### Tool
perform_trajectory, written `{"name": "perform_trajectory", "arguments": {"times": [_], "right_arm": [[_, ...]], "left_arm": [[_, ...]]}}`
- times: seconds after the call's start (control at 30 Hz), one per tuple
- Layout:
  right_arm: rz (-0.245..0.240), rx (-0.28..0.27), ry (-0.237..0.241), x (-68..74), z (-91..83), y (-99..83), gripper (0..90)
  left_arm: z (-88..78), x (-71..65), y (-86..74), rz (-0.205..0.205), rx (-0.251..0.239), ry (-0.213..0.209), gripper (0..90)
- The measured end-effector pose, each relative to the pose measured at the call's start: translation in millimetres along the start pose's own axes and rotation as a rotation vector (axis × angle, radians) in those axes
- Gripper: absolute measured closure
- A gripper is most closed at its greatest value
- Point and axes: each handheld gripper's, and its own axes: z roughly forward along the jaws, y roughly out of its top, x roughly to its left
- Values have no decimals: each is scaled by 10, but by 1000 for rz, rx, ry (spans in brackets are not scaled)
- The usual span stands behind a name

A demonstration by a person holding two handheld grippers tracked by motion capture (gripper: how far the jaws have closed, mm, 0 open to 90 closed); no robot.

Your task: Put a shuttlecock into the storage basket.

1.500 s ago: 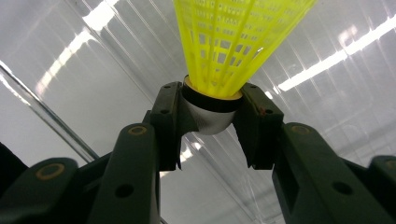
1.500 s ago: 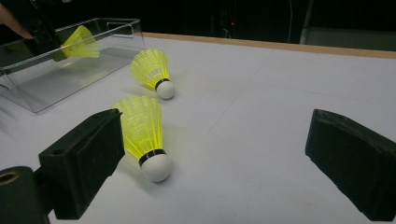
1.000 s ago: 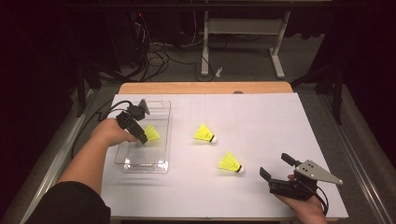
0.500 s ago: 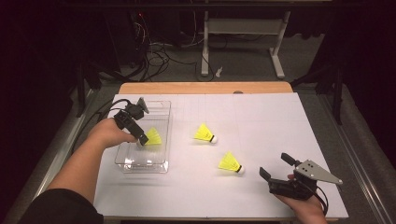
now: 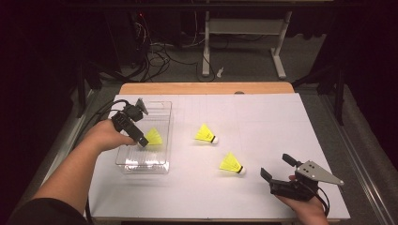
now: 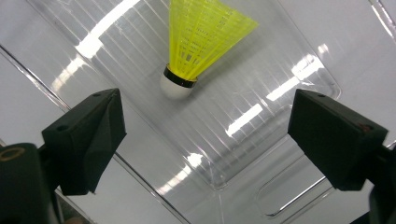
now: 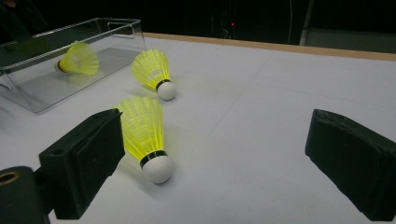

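The clear plastic bin [image 5: 123, 161] is the thing to steer by. One yellow shuttlecock [image 6: 201, 42] lies on its side inside it, on the bin's floor, and the left gripper [image 5: 139, 140] hangs just above with nothing between its jaws — they have just been opening and now stand wide. Two more shuttlecocks wait on the white table [image 5: 263, 122] outside the bin: the middle shuttlecock [image 5: 206, 134] just beside the bin's right wall, the near shuttlecock [image 5: 232, 163] farther out toward the right gripper [image 5: 277, 174]. That gripper rests near the table's front edge, jaws spread, holding nothing.

These things will be feather-light and a little springy — the mesh skirt gives under pressure and could crumple if squeezed hard. The rounded white cork is firmer but probably slippery, and it looks apt to roll. I would pinch gently across the skirt just above the black band, where it is stiffest, though from here I cannot judge how rigid the skirt is.
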Motion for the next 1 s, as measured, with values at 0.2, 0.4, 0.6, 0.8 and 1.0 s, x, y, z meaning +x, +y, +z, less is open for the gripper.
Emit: {"name": "perform_trajectory", "arguments": {"times": [0.2, 0.4, 0.6, 0.8, 1.0], "right_arm": [[1, -3, 0, 1, -5, 3, 53], [-2, -4, -1, 0, -7, 8, 54], [-2, -5, -1, 3, -11, 10, 54], [-4, -6, 0, -1, 1, 13, 54], [6, 8, -1, -17, 54, -4, 56]], "left_arm": [[0, -68, 17, 19, -3, -17, 100], [-2, -194, 68, 50, -12, -40, 43], [-26, -242, 82, 52, -23, -52, 7], [-55, -238, 84, 31, -39, -47, 7], [-59, -265, 92, 38, -49, -64, 7]]}}
